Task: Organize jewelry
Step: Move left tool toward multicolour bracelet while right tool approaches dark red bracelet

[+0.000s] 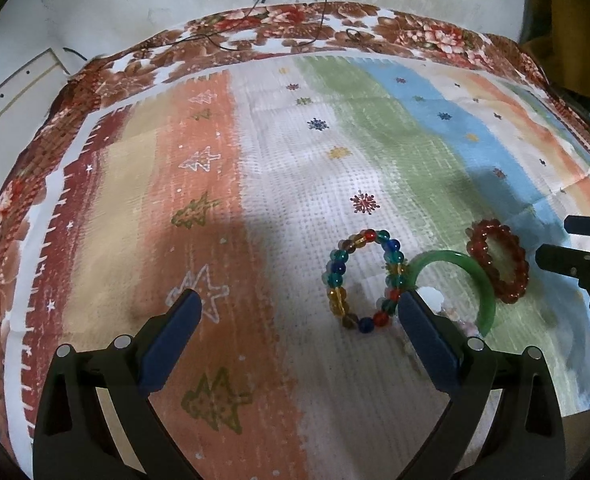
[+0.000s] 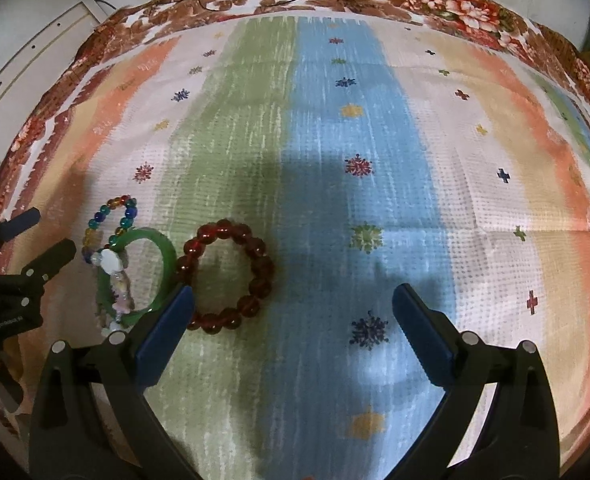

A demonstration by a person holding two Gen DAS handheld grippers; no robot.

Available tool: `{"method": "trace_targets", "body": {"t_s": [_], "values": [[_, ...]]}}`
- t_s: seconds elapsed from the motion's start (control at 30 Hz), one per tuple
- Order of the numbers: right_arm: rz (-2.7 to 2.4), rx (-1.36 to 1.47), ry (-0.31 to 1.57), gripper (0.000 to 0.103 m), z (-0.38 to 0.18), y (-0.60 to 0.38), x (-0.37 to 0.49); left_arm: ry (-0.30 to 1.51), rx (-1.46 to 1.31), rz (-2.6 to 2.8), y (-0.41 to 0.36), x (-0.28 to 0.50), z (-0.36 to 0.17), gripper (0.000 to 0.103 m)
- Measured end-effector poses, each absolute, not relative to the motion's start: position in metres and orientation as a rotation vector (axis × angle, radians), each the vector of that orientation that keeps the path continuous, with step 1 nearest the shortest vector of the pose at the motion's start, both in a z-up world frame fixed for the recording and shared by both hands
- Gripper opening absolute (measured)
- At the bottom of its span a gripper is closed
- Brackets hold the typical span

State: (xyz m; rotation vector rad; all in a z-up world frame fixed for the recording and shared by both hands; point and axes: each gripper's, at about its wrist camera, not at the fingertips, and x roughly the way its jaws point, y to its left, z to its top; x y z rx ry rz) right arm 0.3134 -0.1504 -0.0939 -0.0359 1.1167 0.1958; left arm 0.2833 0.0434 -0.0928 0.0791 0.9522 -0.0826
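Leftmost on the striped patterned cloth [image 2: 375, 128] lies the multicoloured glass-bead bracelet [image 1: 365, 280], touching the smooth green bangle [image 1: 471, 280], which a pale beaded strand [image 2: 119, 288] crosses; the dark red bead bracelet [image 2: 225, 276] touches the bangle's other side. The beaded ones look limp and stretchy, best pinched across one bead; the bangle looks stiff and slippery. Both the left gripper [image 1: 299, 304] and right gripper [image 2: 293, 298] hover low, fingers spread wide, empty.

pale bead bracelet [image 1: 457, 318] mostly tucked behind the left gripper's finger [image 1: 427, 344], green bangle [image 1: 475, 284] partly blocked too, right gripper [image 1: 571, 258] chopped off by the frame edge, bead details too blurry
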Motion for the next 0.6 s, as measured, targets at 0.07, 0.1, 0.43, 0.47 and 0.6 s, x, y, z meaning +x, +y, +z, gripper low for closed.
{"method": "trace_targets", "body": {"t_s": [0.07,0.1,0.43,0.47,0.6], "values": [[0.167,-0.075,1.118,0.098,-0.099,-0.149,0.318,0.953,0.087,-0.071,0.043,0.287,-0.095,0.097],[0.160,-0.083,1.122,0.098,-0.102,-0.149,0.320,0.962,0.090,-0.066,0.043,0.289,-0.097,0.097],[0.143,-0.079,1.168,0.098,-0.120,-0.153,0.325,1.015,0.118,-0.037,0.048,0.301,-0.120,0.097],[0.141,-0.069,1.172,0.098,-0.121,-0.154,0.326,1.019,0.119,-0.036,0.049,0.301,-0.121,0.097],[0.141,-0.041,1.187,0.097,-0.122,-0.159,0.327,1.016,0.128,-0.052,0.046,0.299,-0.121,0.091]]}}
